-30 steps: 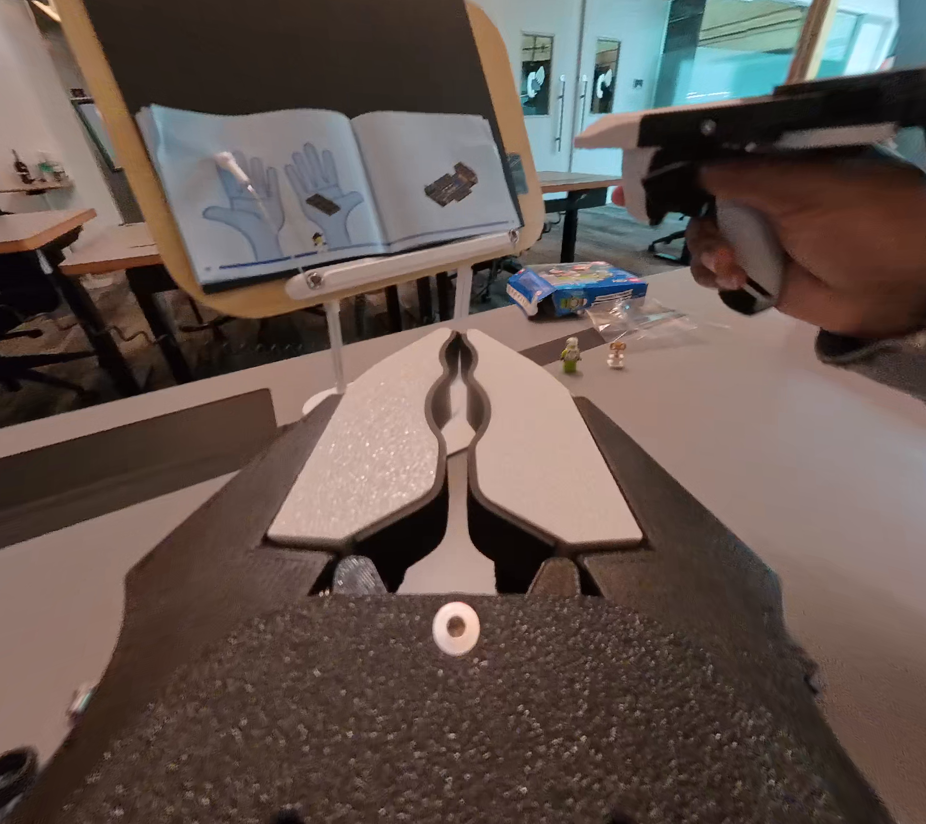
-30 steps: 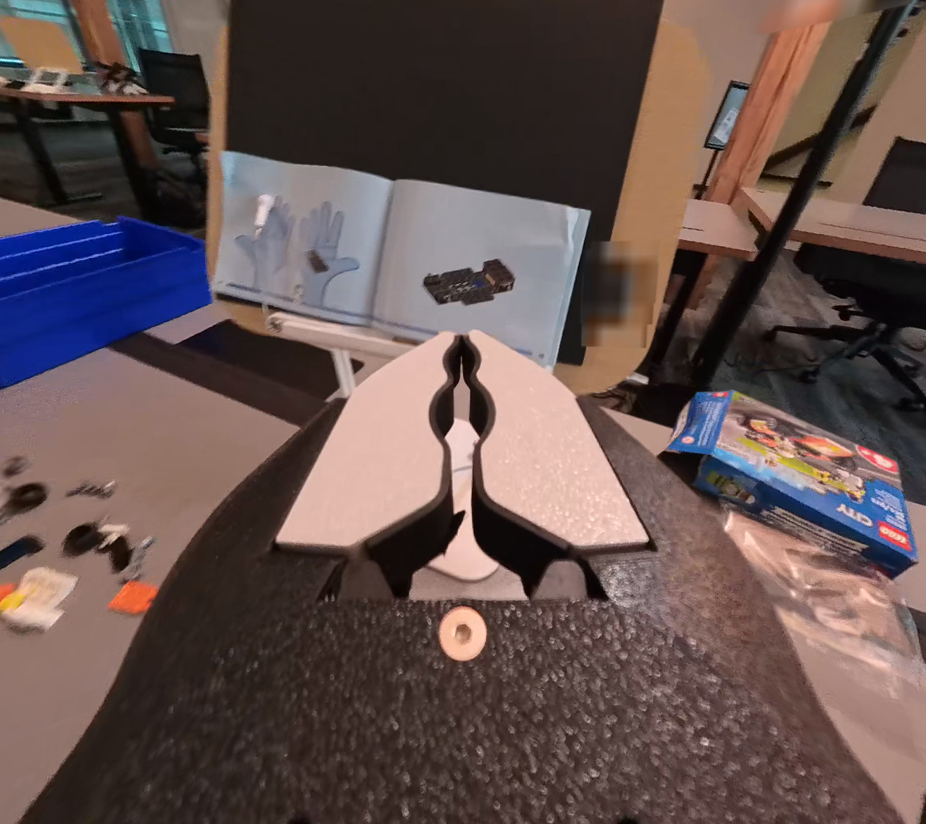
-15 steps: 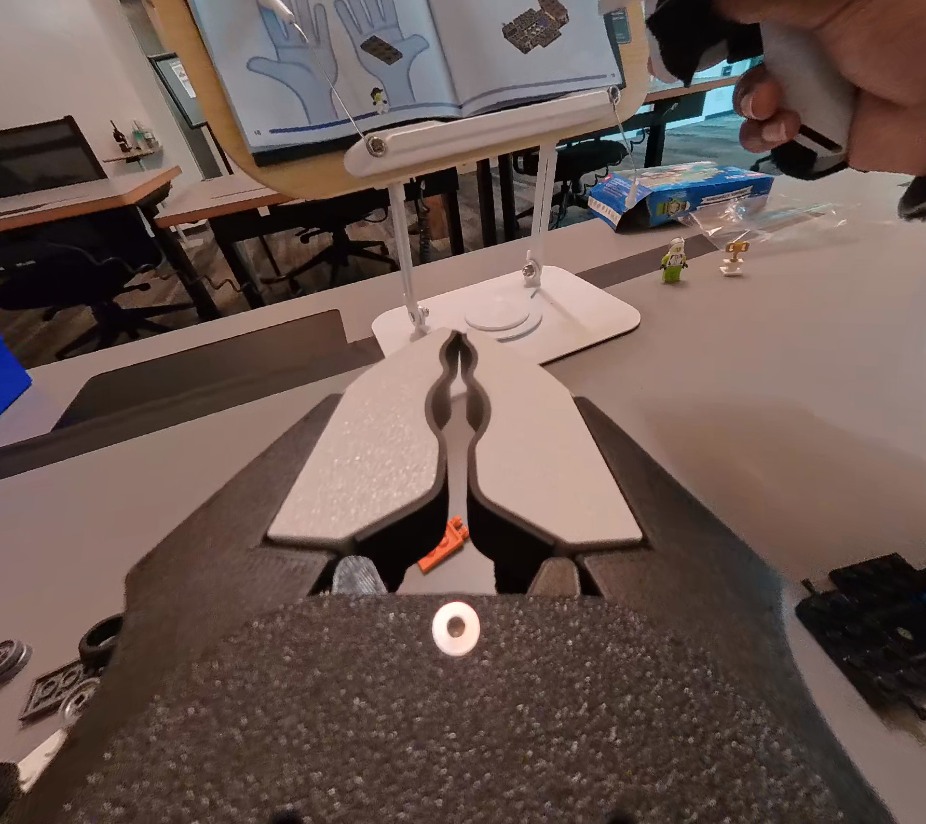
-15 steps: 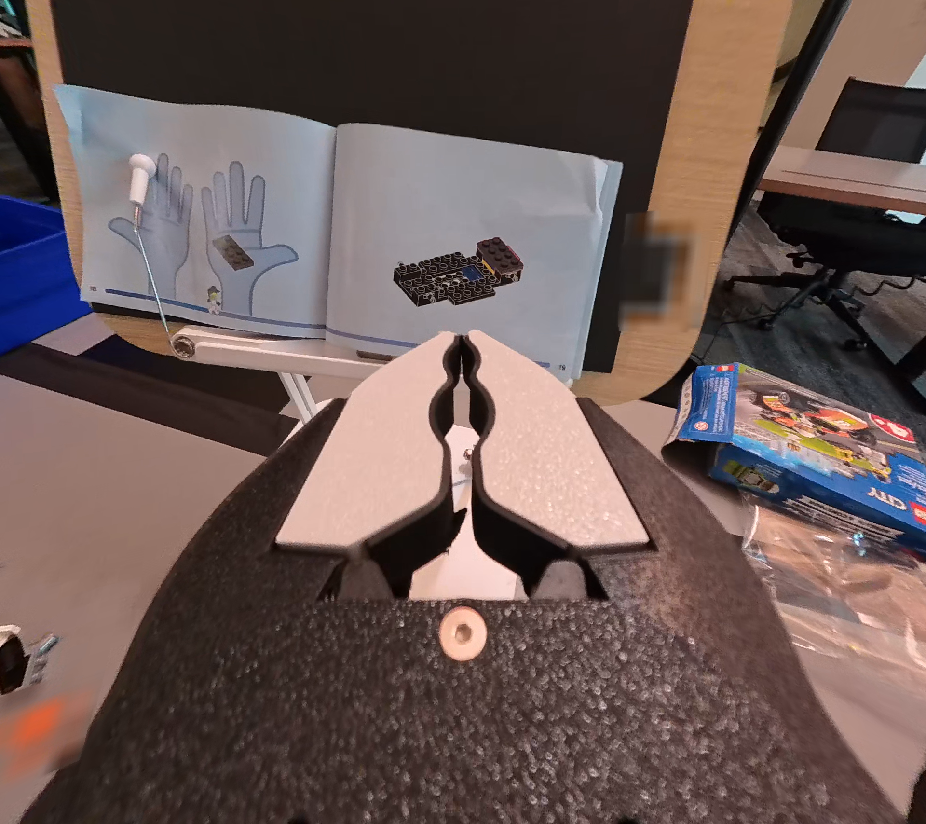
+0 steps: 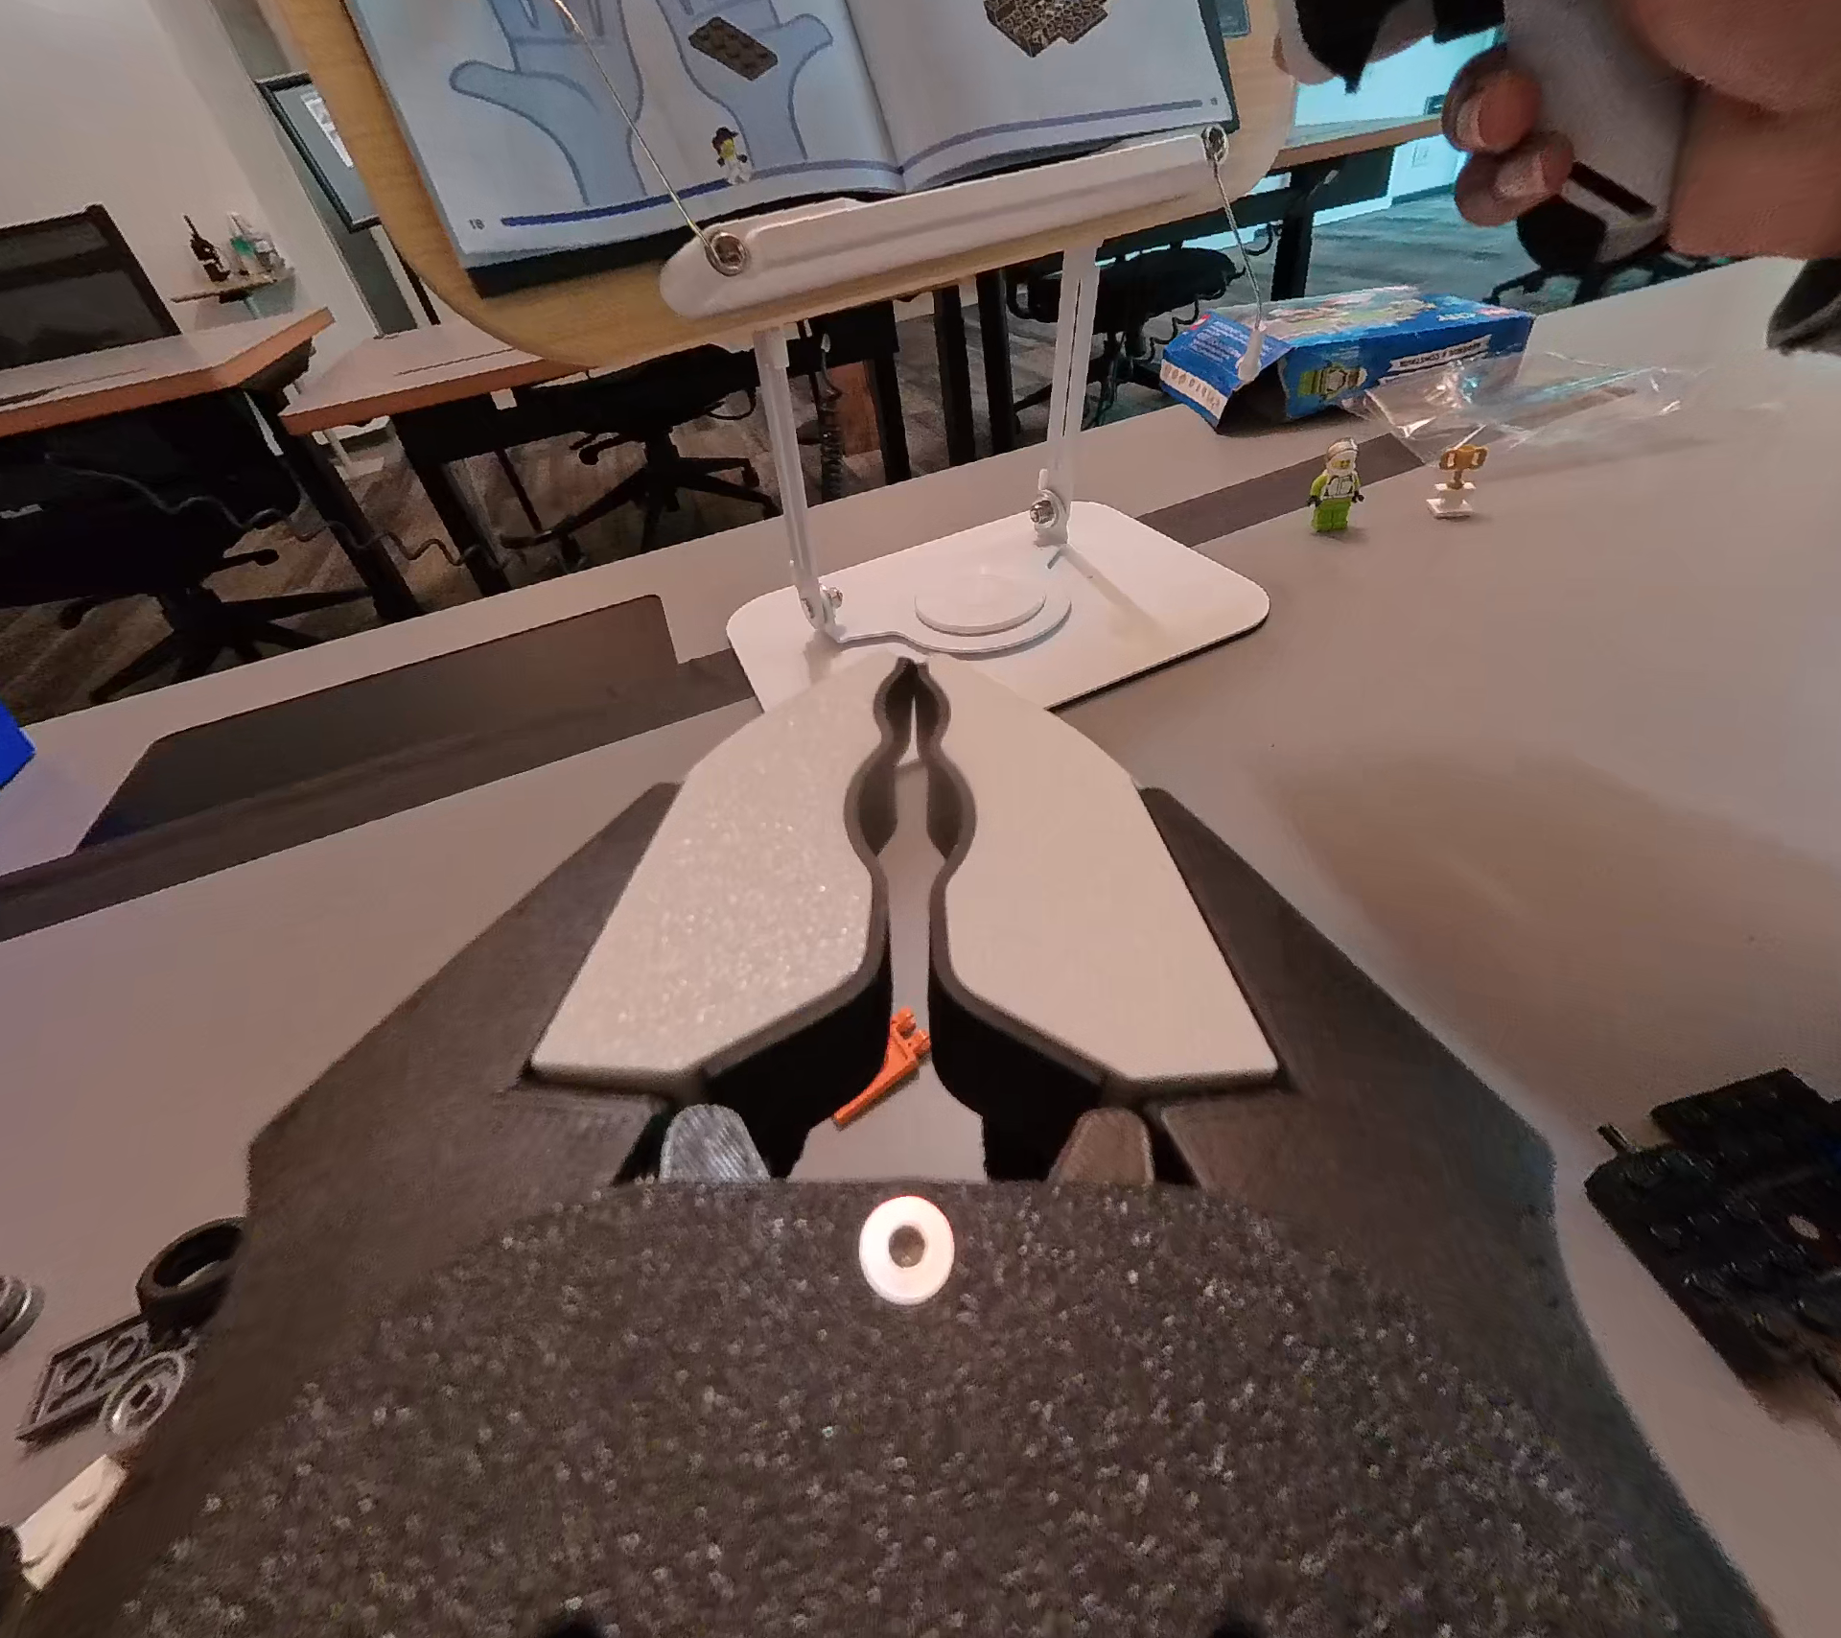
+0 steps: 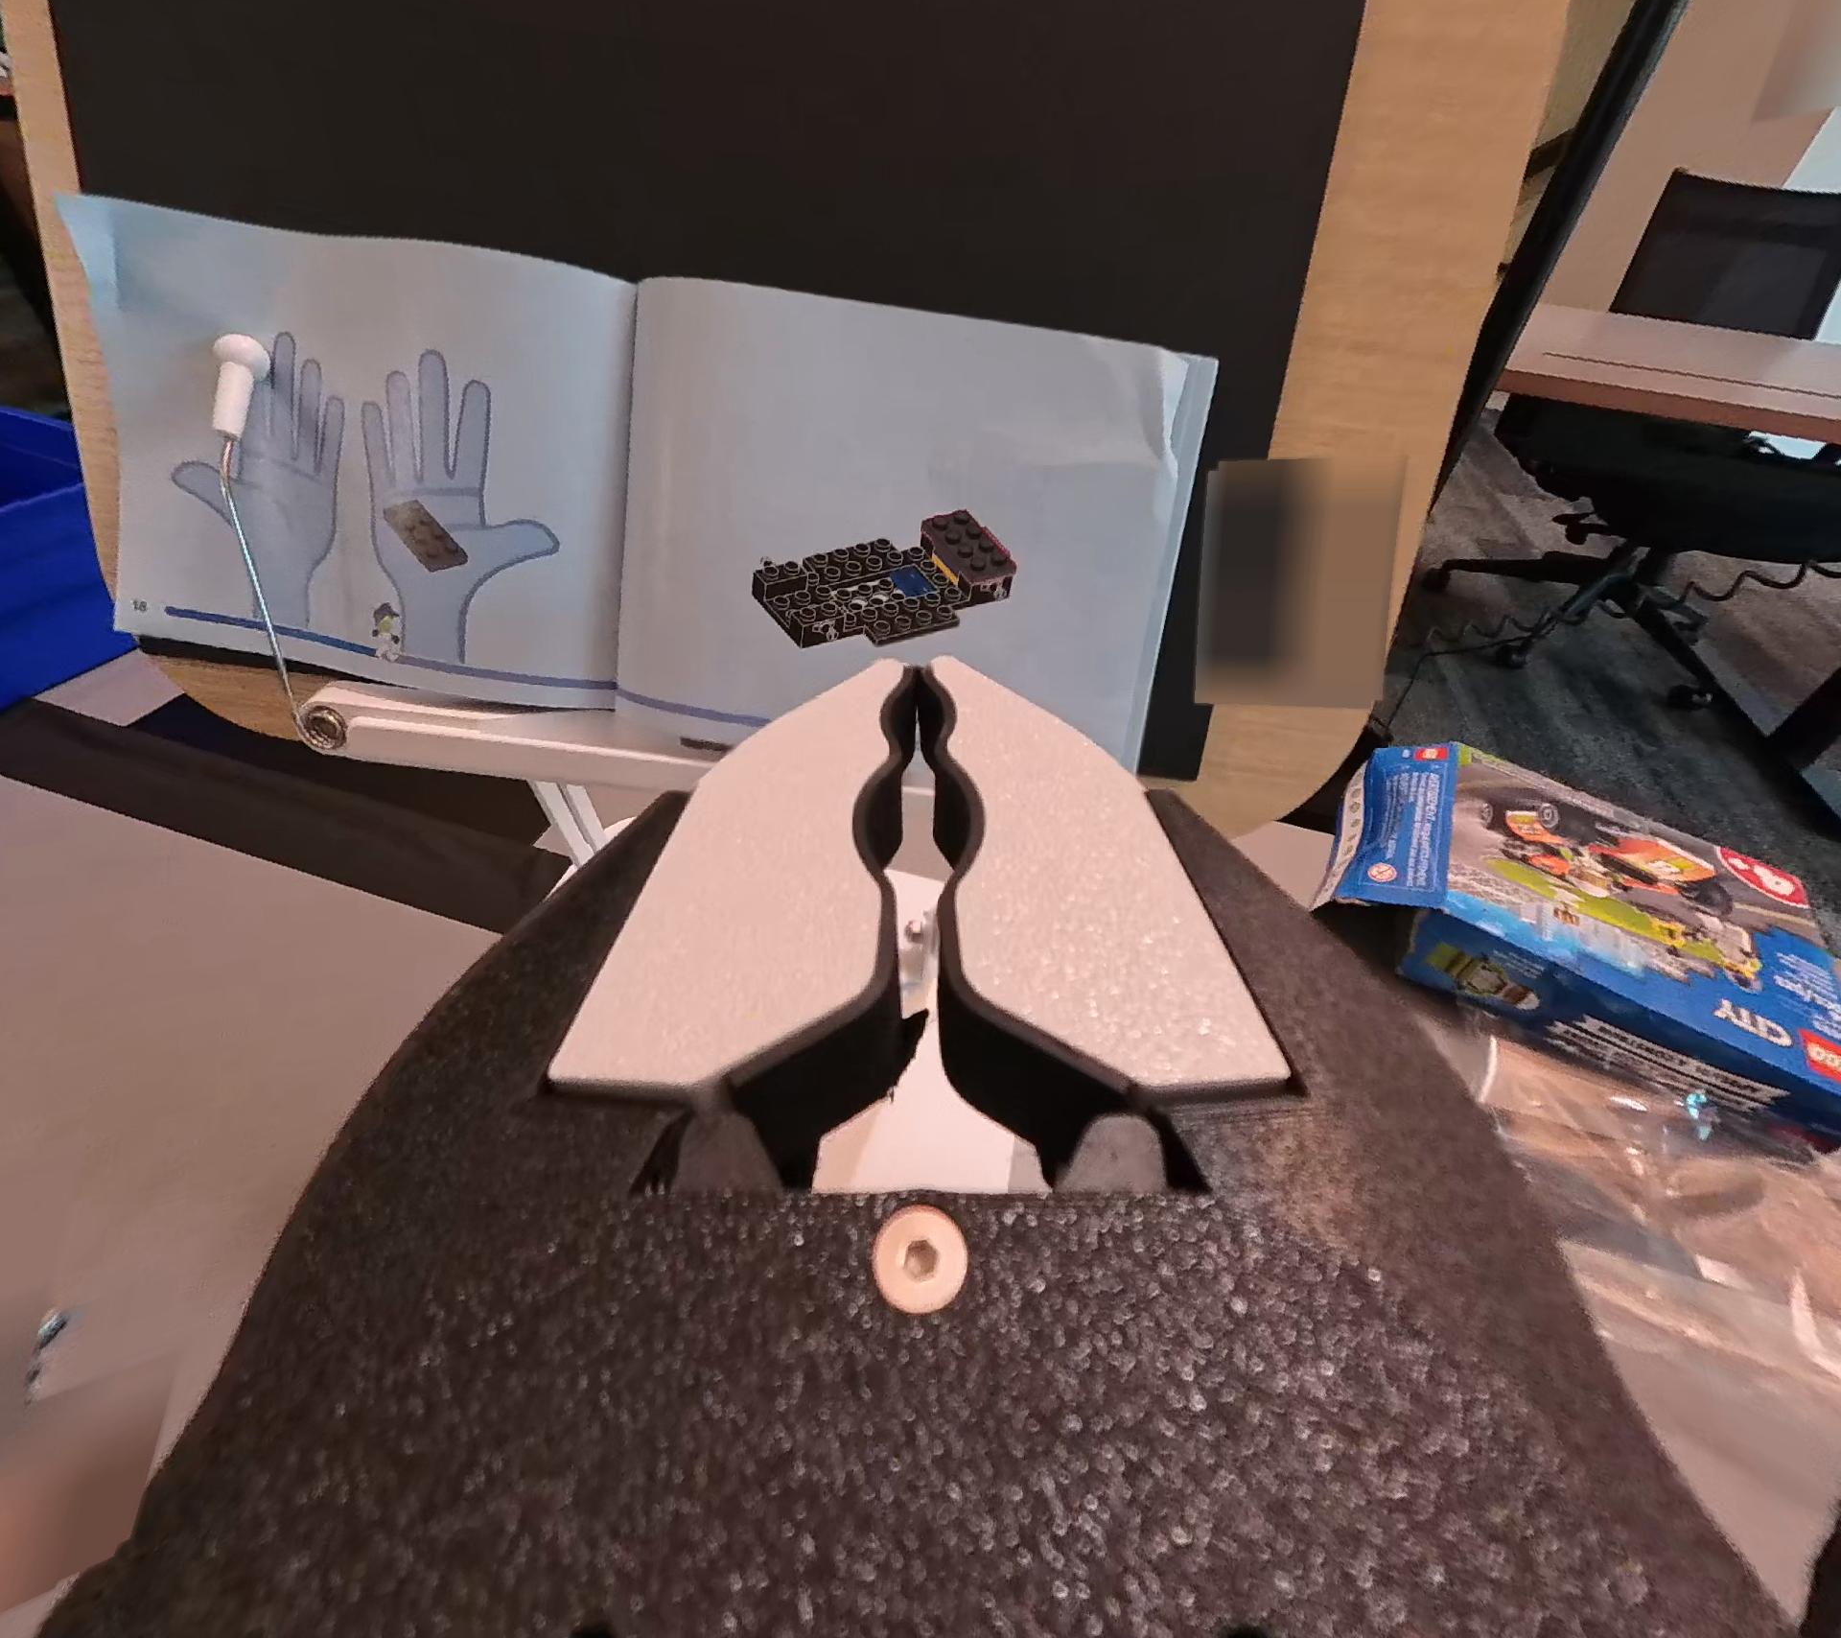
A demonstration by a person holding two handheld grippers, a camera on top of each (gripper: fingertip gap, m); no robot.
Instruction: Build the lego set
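Left gripper (image 5: 909, 674) clenched, empty, low over the table (image 5: 1494, 793); orange piece (image 5: 887, 1077) beneath it. Right gripper (image 6: 915, 678) clenched, empty, facing the instruction booklet (image 6: 897, 474).

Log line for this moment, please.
left gripper: shut, empty, above table | right gripper: shut, empty, facing instruction booklet | black assembly: on table, untouched

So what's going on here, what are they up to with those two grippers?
A person is building a Lego set. Both grippers are shut and empty: the left gripper hovers over the table near a small orange piece, while the right gripper faces the open instruction booklet on its stand. A black partial build waits nearby.
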